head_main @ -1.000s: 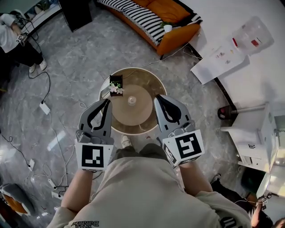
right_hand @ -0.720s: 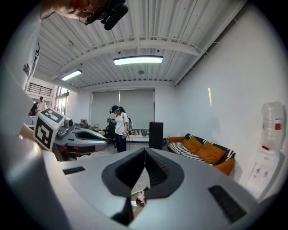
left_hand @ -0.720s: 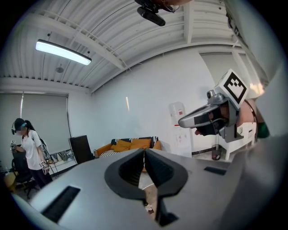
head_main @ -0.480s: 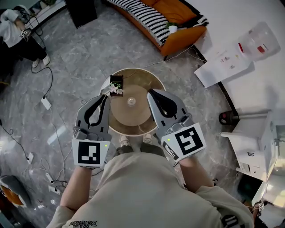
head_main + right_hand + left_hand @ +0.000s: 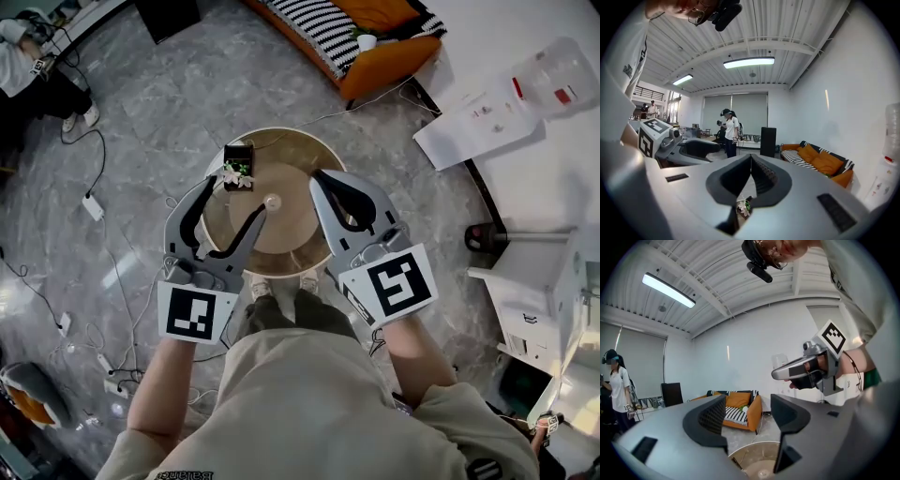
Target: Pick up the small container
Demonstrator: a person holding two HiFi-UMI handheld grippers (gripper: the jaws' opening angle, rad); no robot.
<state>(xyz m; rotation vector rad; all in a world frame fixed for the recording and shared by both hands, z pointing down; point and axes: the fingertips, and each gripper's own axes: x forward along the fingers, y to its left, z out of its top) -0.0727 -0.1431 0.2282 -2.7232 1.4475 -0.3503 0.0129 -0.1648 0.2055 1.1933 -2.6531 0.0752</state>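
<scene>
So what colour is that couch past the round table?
The couch is orange, with a black-and-white striped seat; the head view shows it best.

No readable text; shirt print [image 5: 192,474] cropped, illegible.

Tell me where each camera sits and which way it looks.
Head view: on the person's head, looking steeply down at the round table, left gripper, right gripper, forearms.
Left gripper view: on that gripper, along its opening, empty jaws toward the orange sofa; right gripper at right.
Right gripper view: on that gripper, along its shut jaws toward the windows; left gripper at left.
Shared: all three show the sofa.
</scene>
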